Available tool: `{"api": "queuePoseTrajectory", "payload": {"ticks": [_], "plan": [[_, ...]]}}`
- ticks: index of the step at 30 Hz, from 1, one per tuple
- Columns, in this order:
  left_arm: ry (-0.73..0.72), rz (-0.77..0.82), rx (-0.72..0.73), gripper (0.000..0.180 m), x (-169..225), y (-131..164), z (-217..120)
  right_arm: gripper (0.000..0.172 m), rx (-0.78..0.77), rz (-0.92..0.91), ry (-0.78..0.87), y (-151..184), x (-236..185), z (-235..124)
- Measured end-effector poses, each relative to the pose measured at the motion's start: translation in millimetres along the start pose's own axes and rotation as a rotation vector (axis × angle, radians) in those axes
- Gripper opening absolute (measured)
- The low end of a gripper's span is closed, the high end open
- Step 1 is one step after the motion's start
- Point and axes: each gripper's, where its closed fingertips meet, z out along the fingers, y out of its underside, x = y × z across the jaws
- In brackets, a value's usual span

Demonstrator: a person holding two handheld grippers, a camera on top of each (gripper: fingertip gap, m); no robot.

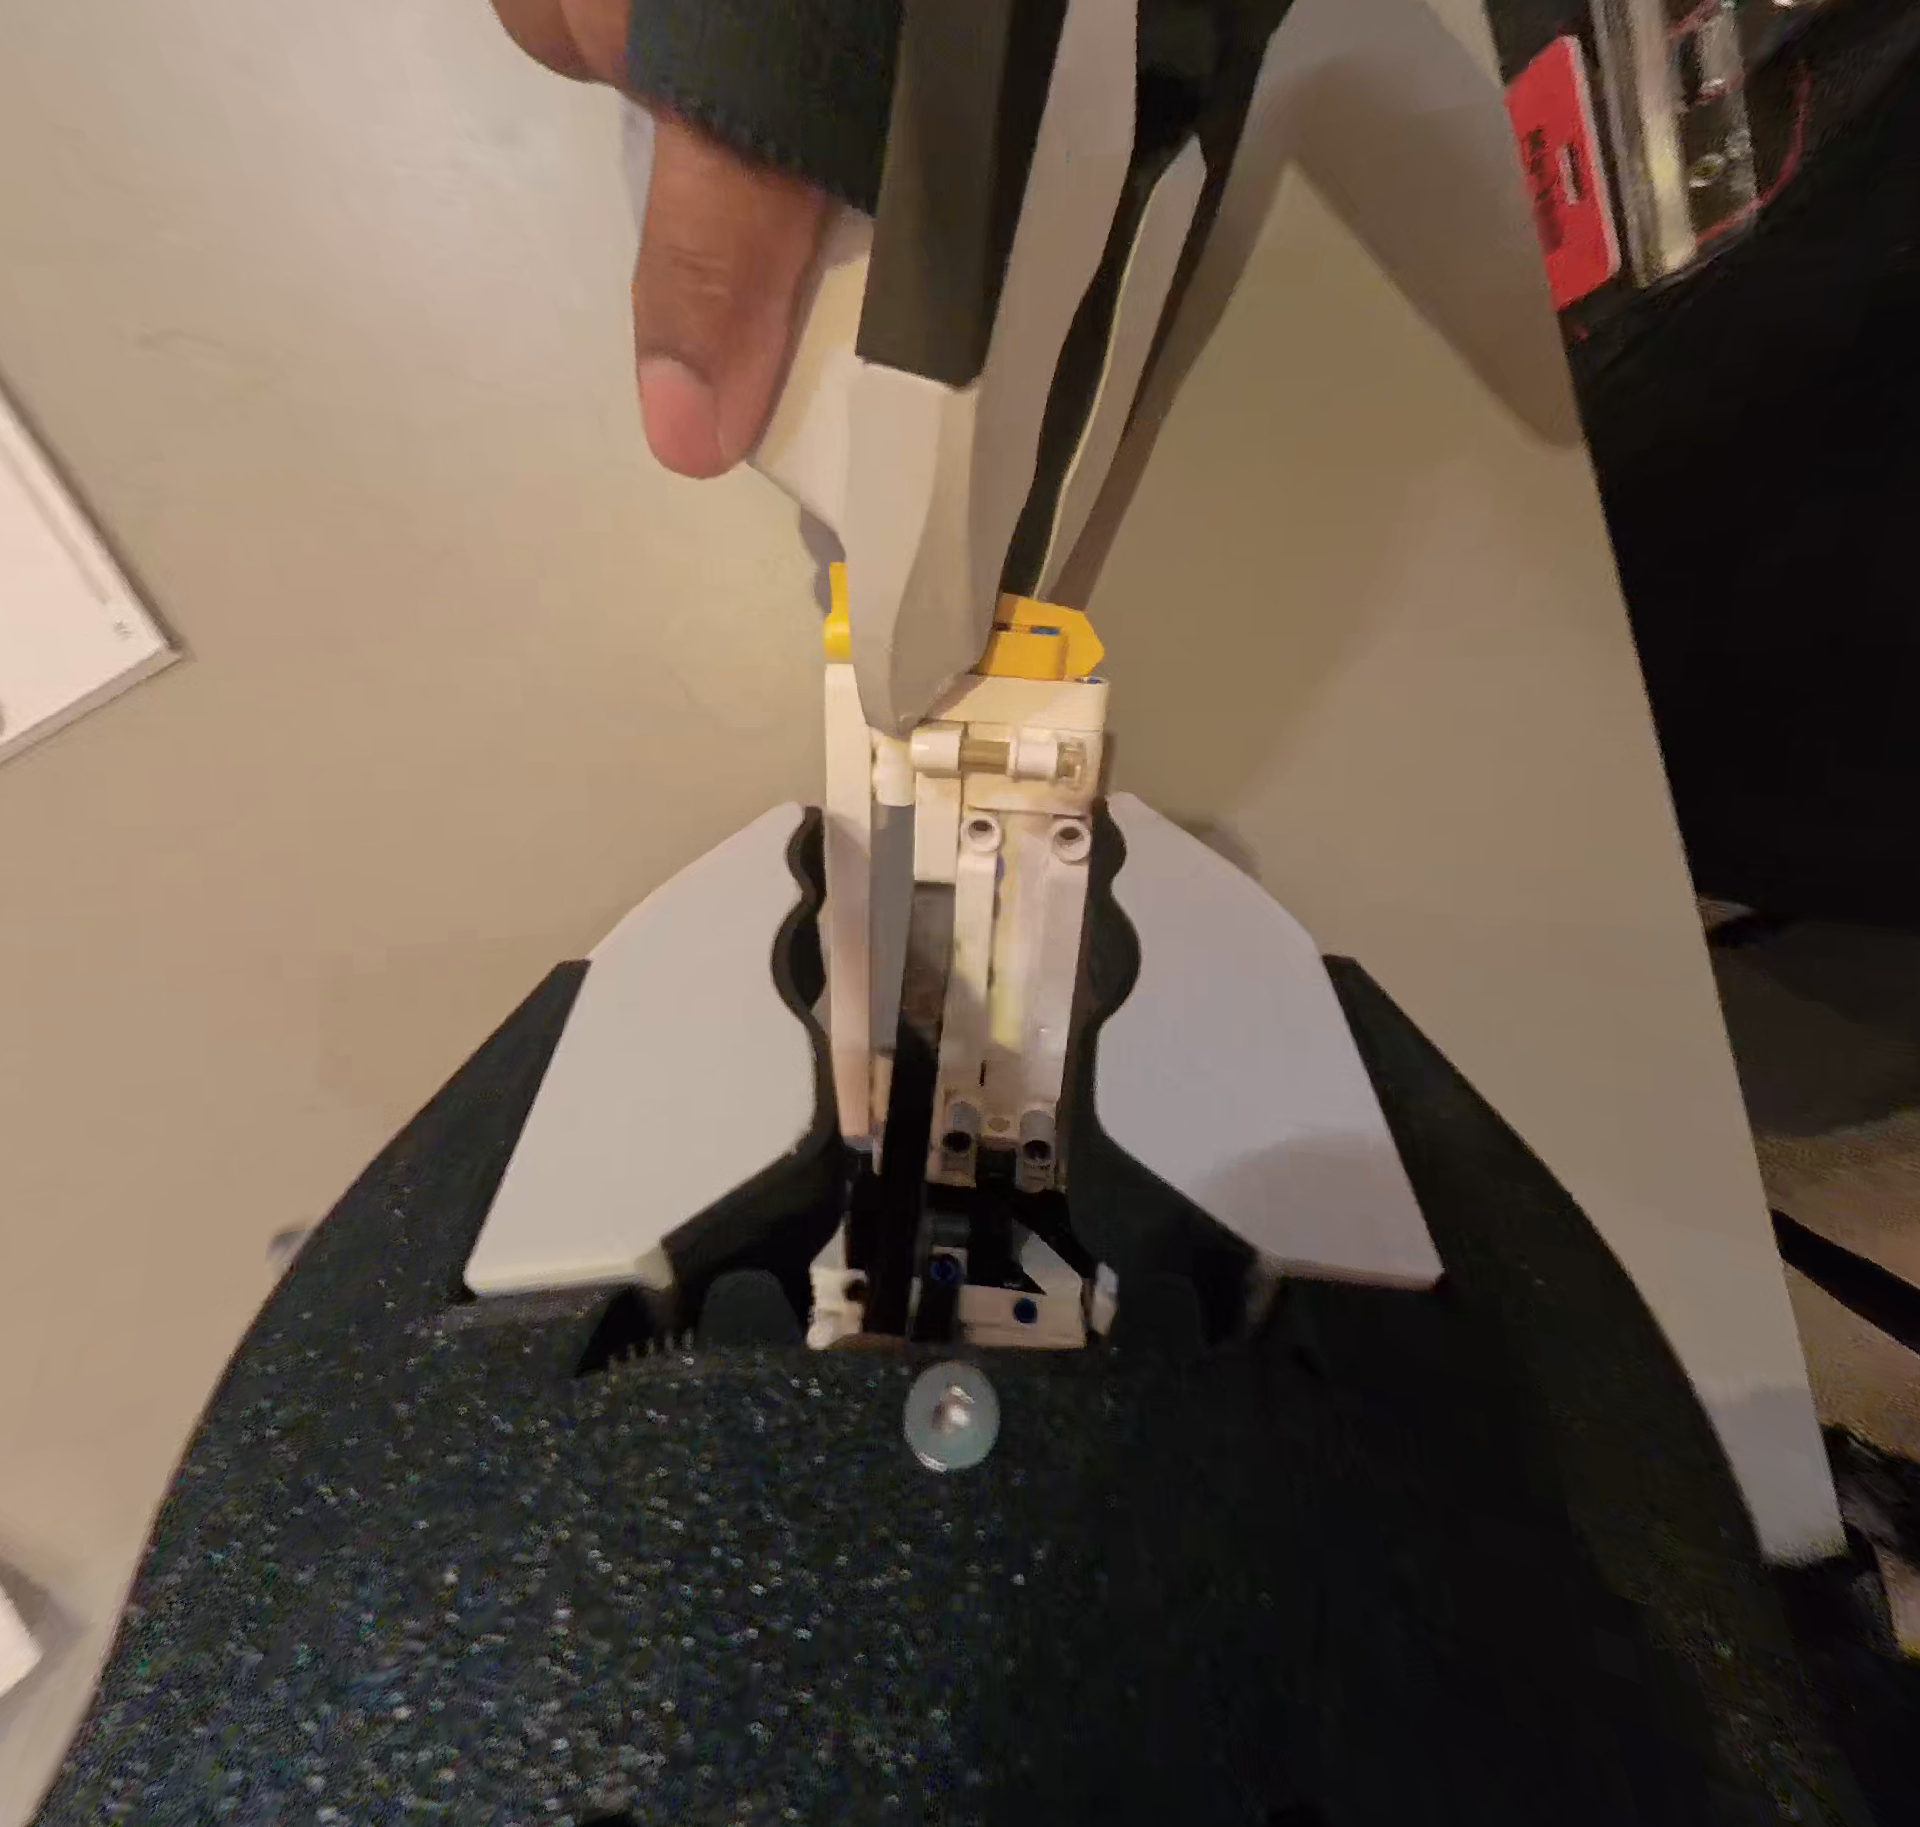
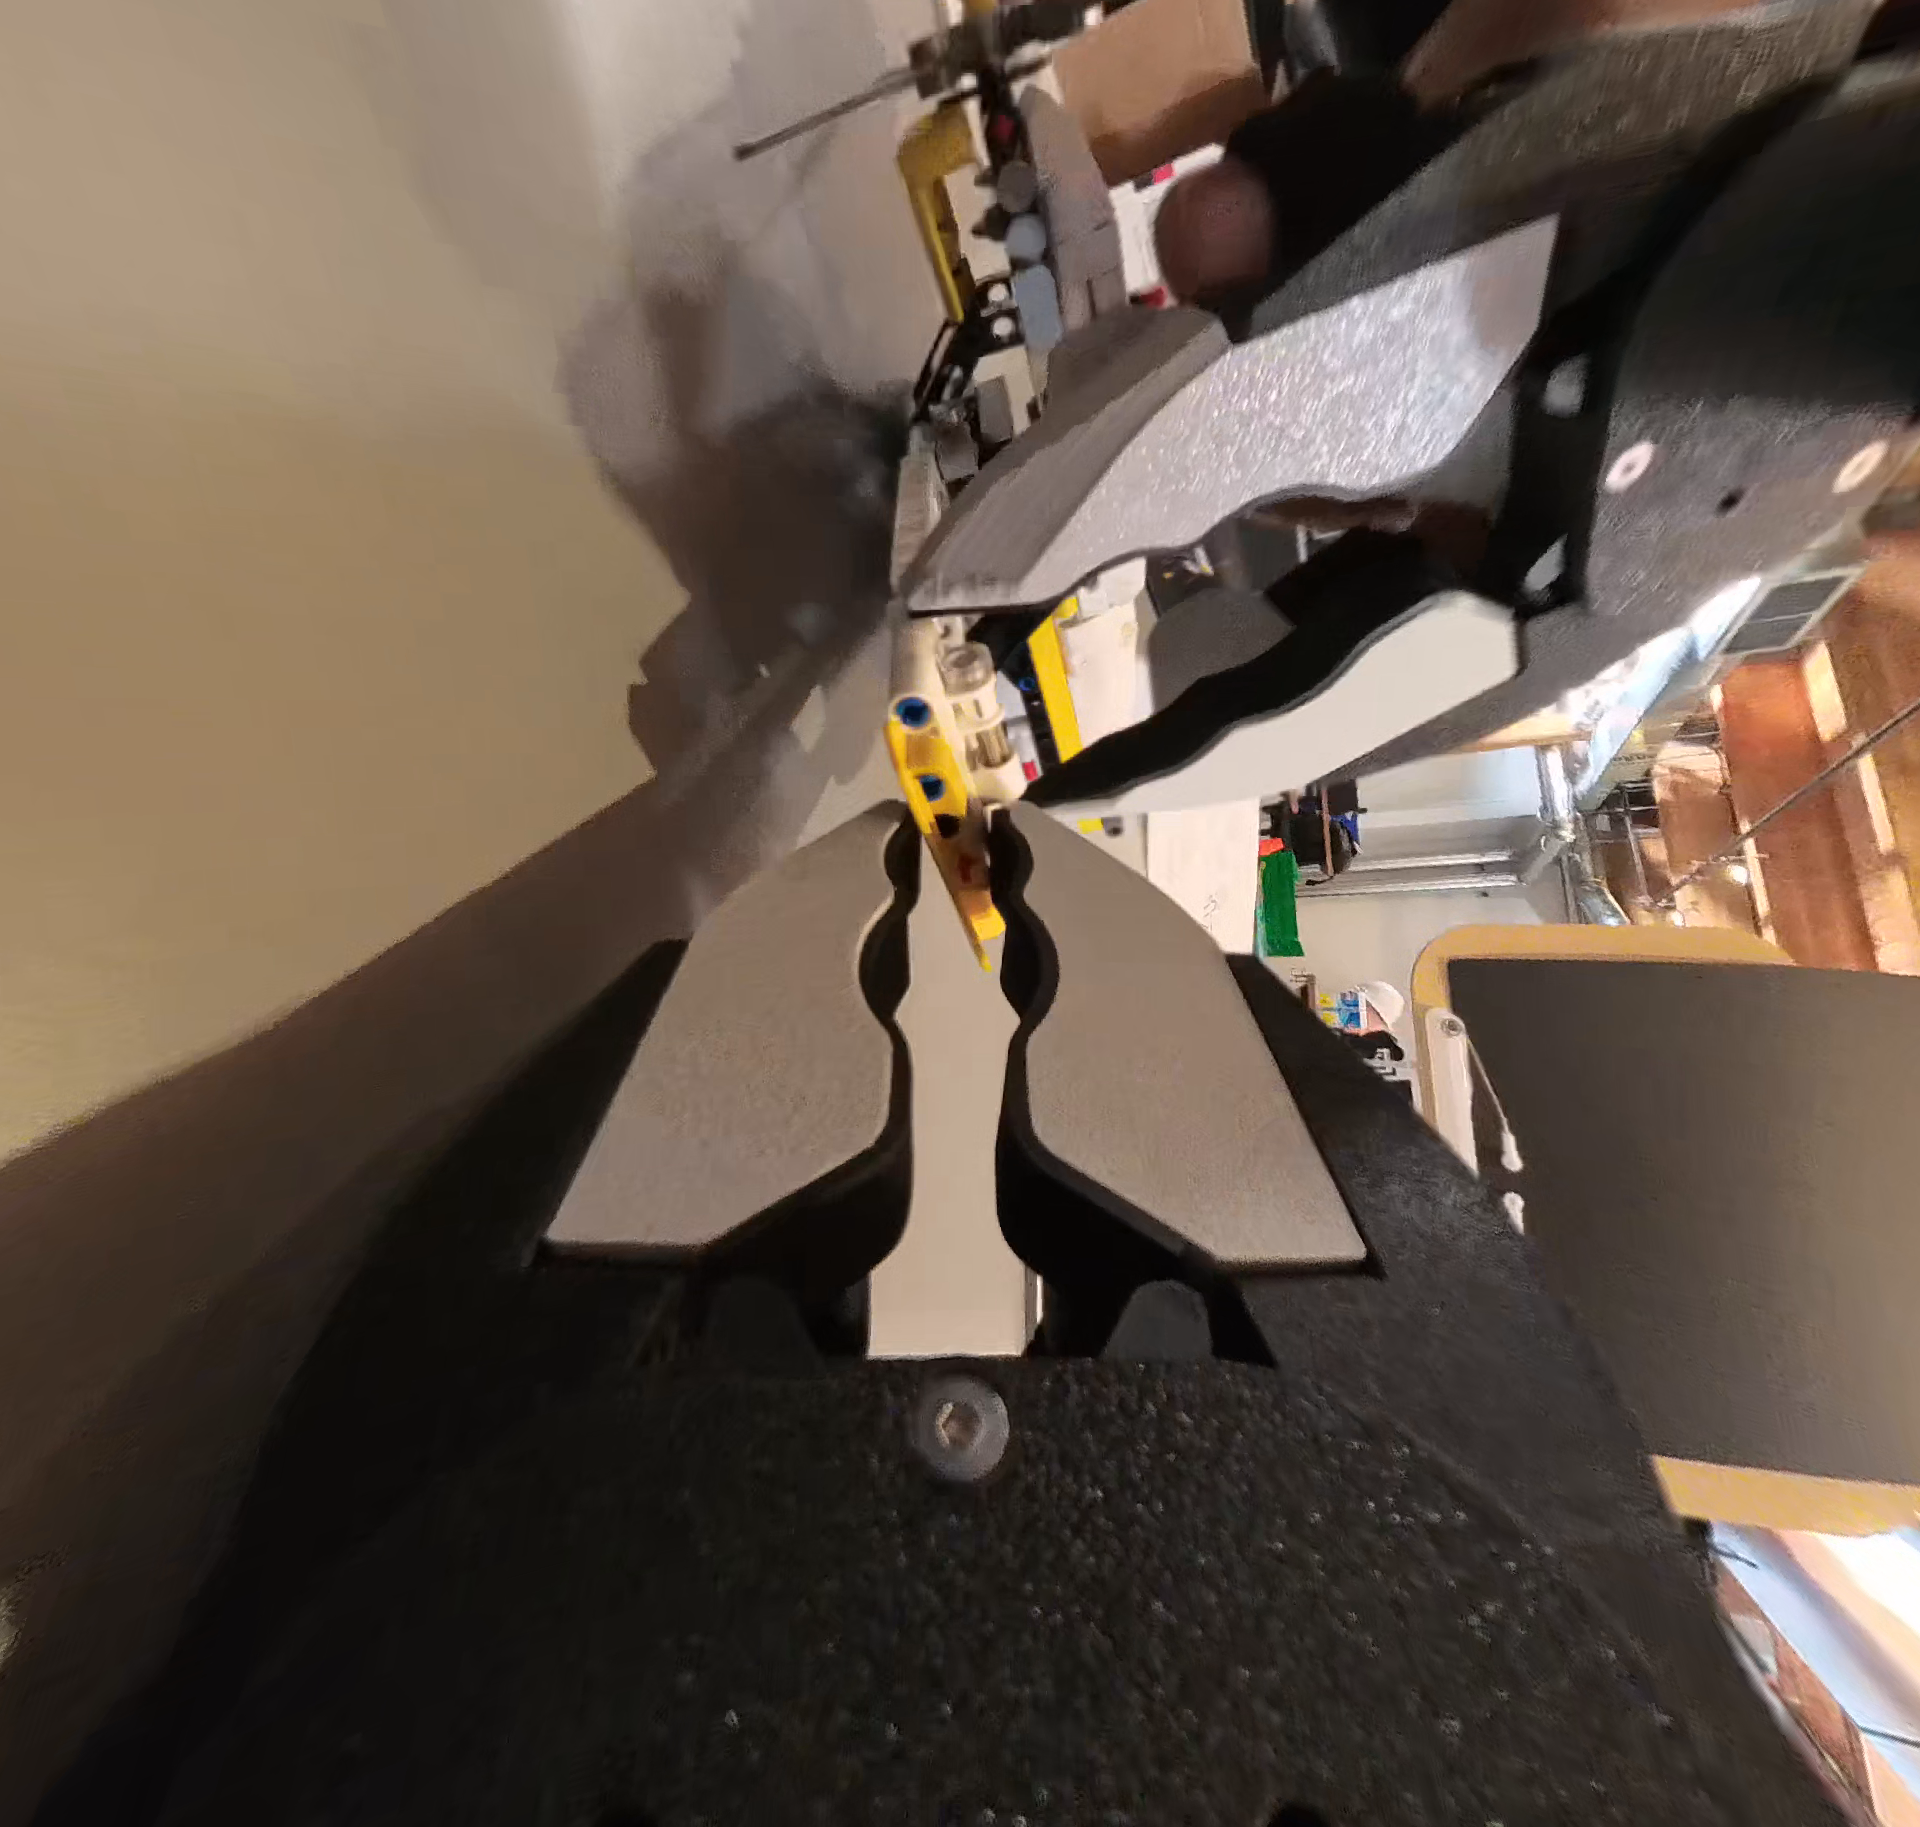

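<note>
Left gripper (image 1: 956, 904): pinching a white brick model (image 1: 997, 904) by its flanks; black pads press on both sides and the model stands up out of the jaws.
Model: white beams and pins with a clear stud near its top; held in the air in front of a pale wall (image 1: 364, 530), resting on no counter that can be seen.
Yellow piece (image 1: 1044, 645): sits at the model's top end, fixed there by blue pins.
Right gripper (image 2: 951, 847): comes down from above onto that top end, fingers drawn close and nipping the yellow piece edge-on between the tips; in its own view both pads touch the thin yellow plate.
Hand (image 1: 707, 302): on the right gripper's handle, thumb just beside the model's upper left.
Doing it well: judged from this pose, the left grip should stay firm and square on the flanks so the model does not twist, while the right keeps its tips centred on the yellow plate and works in line with the blue pins, not across them.
Edges: the white panel (image 1: 1403, 427) stands close on the right, with a dark shelf (image 1: 1766, 634) beyond it.
Open room: the left side, toward the wall, is the freer way to swing either gripper; overhead the right gripper's body fills the space.
</note>
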Motion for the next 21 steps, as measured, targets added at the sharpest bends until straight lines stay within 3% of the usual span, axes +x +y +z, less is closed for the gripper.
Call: {"api": "queuePoseTrajectory", "payload": {"ticks": [7,10,13,16,19,21], "plan": [[-0.556,-0.007,-0.042,0.057,-7.1,-9.2,-43.1,0.013,-0.004,0.072,0.034,6.3,9.7,2.5],[-0.830,-0.061,-0.023,0.057,-7.4,-14.8,-39.7,0.013,-0.004,0.109,0.046,6.8,14.1,2.8],[-1.031,-0.051,-0.091,0.057,-8.2,-13.1,-32.8,0.014,-0.002,0.133,0.055,5.1,17.3,3.2],[-1.085,0.008,-0.127,0.052,-9.9,-10.4,-16.3,0.013,0.009,0.135,0.054,0.7,18.1,3.1],[-1.162,0.152,-0.251,0.050,-16.6,-1.7,-10.1,0.013,0.008,0.124,0.055,-1.0,17.5,1.7],[-1.222,0.250,-0.256,0.047,-20.5,-7.0,-7.1,0.013,0.011,0.123,0.059,-2.7,18.1,0.6]]}}
